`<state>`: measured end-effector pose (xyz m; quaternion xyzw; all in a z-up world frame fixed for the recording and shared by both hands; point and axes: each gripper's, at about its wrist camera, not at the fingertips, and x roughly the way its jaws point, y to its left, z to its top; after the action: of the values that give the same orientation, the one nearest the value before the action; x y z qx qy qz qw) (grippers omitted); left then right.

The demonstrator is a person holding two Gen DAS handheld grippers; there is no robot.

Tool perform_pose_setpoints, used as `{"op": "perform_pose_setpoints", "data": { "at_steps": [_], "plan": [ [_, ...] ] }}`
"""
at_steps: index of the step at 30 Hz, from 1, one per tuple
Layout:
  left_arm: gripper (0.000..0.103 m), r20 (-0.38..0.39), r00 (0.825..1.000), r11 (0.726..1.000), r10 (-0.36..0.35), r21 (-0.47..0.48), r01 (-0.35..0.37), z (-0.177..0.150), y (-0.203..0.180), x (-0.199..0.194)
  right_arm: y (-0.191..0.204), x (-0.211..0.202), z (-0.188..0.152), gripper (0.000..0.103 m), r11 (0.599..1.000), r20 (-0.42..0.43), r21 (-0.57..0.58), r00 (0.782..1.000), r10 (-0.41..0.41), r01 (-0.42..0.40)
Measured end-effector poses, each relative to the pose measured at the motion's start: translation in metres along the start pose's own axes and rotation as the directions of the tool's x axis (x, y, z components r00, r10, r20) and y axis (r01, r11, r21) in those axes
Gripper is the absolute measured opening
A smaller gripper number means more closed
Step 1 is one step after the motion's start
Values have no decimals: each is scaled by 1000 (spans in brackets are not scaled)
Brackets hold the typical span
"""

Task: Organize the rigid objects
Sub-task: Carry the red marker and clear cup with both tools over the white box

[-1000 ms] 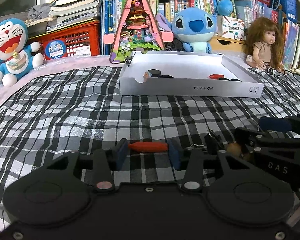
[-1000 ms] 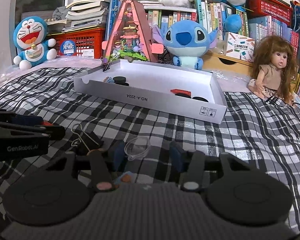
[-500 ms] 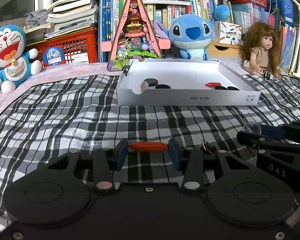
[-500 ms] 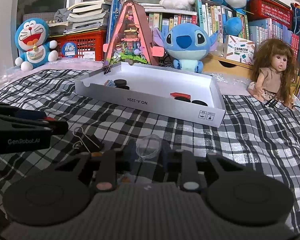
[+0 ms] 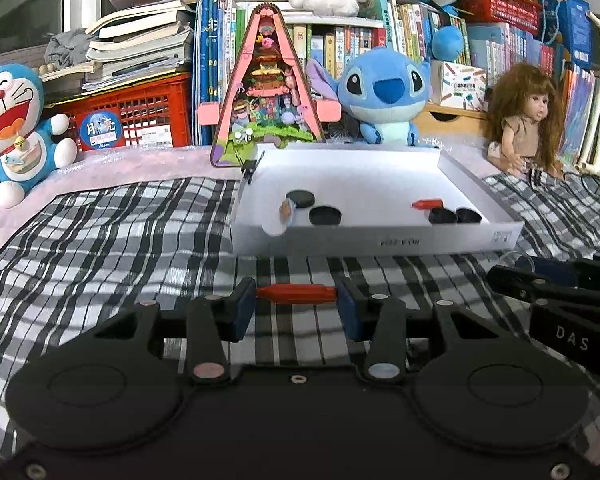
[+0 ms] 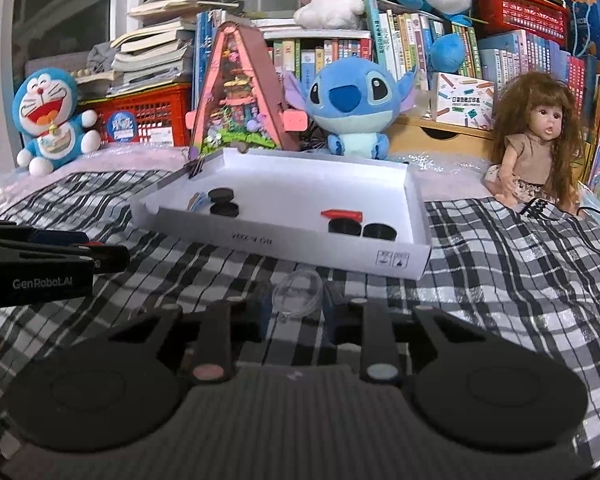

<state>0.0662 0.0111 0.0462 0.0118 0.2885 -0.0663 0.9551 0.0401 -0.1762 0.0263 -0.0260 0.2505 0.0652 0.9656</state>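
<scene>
- My left tongs point(image 5: 296, 294) clamp the red stick point(image 5: 296, 293) end to end, short of the white tray point(image 5: 380, 240); pressed only at its tips, it could pivot and drop onto the checked blanket point(image 5: 112, 236).
- My right tongs point(image 6: 297, 303), whose jaws have just been closing, pinch a clear plastic piece point(image 6: 297, 294) before the tray; it looks slick and may squirt out.
- The tray's near wall could snag either piece if I carry low.
</scene>
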Motion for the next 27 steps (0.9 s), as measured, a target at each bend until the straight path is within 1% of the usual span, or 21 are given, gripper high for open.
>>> {"op": "perform_pose_setpoints", "data": {
  "at_steps": [8,16,23,27],
  "plan": [
    [42,12,1000,1000,-9,-14,9,25,1,7,-11,6,18,32,999,5,40,1000,-11,11],
    [42,5,1000,999,-19,-42,20,44,3,19,-21,14,33,32,998,3,68,1000,-19,19],
    [42,6,1000,999,-19,-45,19,58,4,36,-30,27,47,32,996,-12,88,1000,-18,19],
    [42,-14,999,997,-34,-65,33,65,7,50,-33,36,54,32,996,-22,88,999,-24,25]
  ]
}}
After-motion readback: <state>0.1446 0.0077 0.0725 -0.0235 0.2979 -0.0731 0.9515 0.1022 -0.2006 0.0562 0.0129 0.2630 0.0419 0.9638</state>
